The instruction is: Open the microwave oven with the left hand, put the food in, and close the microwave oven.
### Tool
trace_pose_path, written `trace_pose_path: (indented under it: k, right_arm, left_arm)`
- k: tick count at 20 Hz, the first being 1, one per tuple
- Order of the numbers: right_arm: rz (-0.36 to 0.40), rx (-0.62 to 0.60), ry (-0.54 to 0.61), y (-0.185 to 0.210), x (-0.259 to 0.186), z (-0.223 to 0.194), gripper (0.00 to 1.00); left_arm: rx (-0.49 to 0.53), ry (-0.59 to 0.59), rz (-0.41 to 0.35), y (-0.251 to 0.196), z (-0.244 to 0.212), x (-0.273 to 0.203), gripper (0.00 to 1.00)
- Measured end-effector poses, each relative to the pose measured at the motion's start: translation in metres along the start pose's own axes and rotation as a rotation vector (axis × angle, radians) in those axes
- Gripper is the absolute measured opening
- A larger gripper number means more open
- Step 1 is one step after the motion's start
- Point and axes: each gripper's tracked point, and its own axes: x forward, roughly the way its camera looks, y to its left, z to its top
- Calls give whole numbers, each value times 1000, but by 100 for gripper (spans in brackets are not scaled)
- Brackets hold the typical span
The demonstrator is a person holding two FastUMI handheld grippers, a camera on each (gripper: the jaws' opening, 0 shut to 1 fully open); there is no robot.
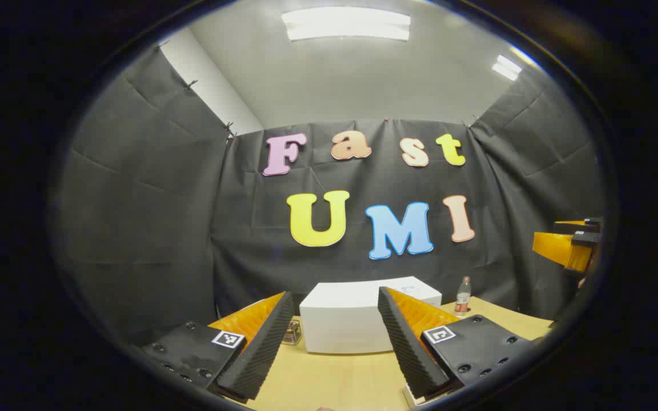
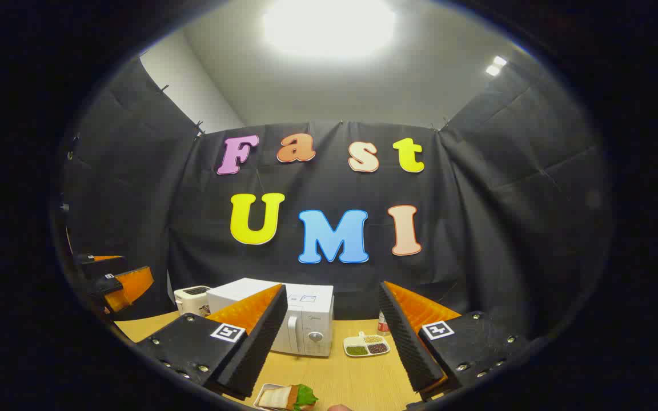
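White and boxy, the microwave (image 1: 363,317) sits dead ahead of my left gripper (image 1: 334,342), low centre of the left gripper view, framed between its spread jaws with nothing held. From here I face a plain side or back of it; I can't see the door. In the right gripper view the microwave (image 2: 297,317) stands left of centre, door handle (image 2: 292,333) upright and dial toward me, door shut. So the handle's long axis runs vertically, and I judge the left jaws must swing round to that front face and close across it from the side.

My right gripper (image 2: 332,342) is also spread and empty. The food, a sandwich (image 2: 286,397) on a tray, lies on the counter (image 2: 352,377) at the bottom of that view, just below and between the jaws, nearer the right hand. A small sectioned dish (image 2: 366,345) sits beside the microwave, a toaster (image 2: 192,299) to its left.
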Motion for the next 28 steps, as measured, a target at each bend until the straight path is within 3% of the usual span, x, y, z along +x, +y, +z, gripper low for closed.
trace_pose_path:
  k: [16,21,22,28]
  right_arm:
    - [33,27,9,-29,0,-13,96]
    - [40,33,10,-45,-2,-22,96]
    - [41,39,17,-45,-2,-23,96]
    - [-1,48,31,-56,10,-30,96]
  left_arm:
    - [9,-2,11,-41,-4,-3,100]
    - [0,-13,4,-63,-12,17,92]
    - [2,-19,-3,-67,-12,23,98]
    - [13,-17,-60,-92,-35,77,98]
